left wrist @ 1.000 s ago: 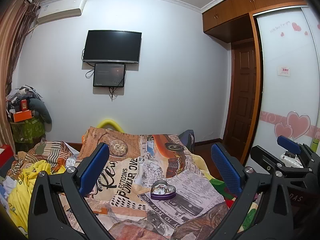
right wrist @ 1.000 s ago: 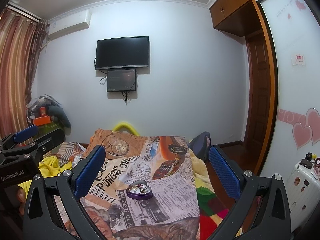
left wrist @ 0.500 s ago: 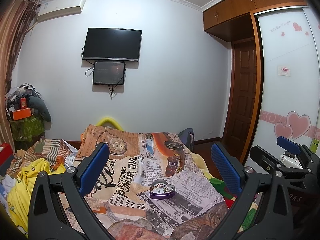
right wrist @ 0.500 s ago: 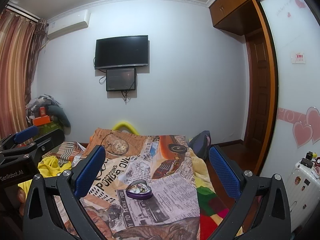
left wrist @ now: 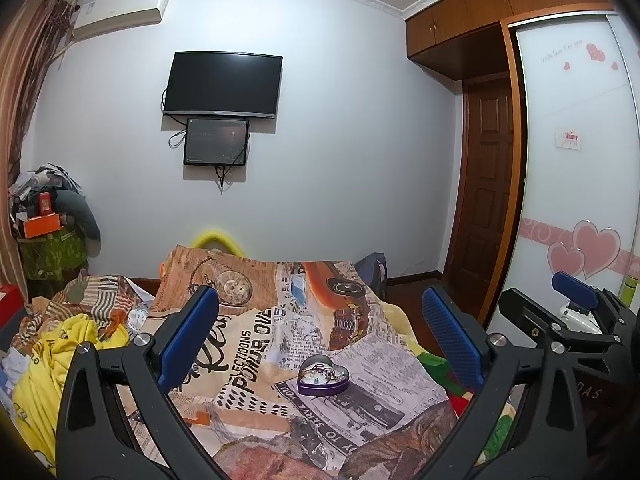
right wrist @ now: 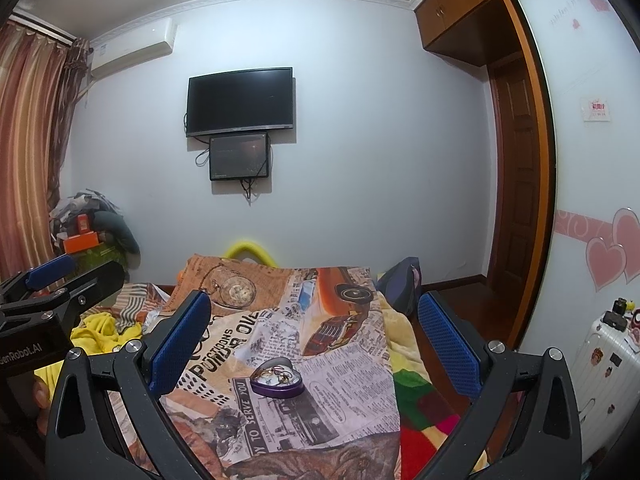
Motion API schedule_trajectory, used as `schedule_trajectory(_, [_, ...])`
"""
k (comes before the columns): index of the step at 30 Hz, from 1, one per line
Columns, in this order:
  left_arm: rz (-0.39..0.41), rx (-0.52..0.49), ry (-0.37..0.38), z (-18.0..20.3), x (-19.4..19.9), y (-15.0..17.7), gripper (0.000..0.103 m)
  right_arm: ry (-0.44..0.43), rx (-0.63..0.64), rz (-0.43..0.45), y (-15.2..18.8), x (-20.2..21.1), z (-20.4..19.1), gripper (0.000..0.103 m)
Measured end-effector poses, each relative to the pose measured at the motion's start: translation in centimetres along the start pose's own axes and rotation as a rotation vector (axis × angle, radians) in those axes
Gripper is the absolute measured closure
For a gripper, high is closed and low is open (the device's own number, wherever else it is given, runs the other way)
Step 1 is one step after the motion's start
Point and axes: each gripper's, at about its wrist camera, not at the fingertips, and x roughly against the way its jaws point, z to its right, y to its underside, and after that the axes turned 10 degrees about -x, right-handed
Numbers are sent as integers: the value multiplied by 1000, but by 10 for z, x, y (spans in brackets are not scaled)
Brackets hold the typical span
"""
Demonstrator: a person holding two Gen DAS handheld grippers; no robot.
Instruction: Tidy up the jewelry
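Observation:
A purple heart-shaped box point(left wrist: 323, 381) with small pieces of jewelry inside sits open on the newspaper-print blanket point(left wrist: 256, 340) on the bed. It also shows in the right wrist view point(right wrist: 277, 378). My left gripper point(left wrist: 320, 328) is open and empty, held above the bed short of the box. My right gripper point(right wrist: 314, 328) is open and empty too, at about the same distance from the box. Each gripper shows at the edge of the other's view.
Yellow clothes point(left wrist: 44, 364) and striped fabric point(left wrist: 92, 296) lie piled on the bed's left side. A white suitcase point(right wrist: 604, 372) stands at the right by the wardrobe door. A TV point(left wrist: 222, 84) hangs on the far wall.
Both views have tilted up very slightly; the box sits a little lower in the left wrist view. Both grippers stay open.

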Motion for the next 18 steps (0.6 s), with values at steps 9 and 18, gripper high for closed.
schedule_trajectory(9, [-12, -3, -1, 1, -8, 3, 1, 3, -11, -9, 1, -3, 2, 0])
schedule_trajectory(18, [-43, -8, 2, 3, -23, 6, 1, 10, -22, -37, 4, -15, 6, 0])
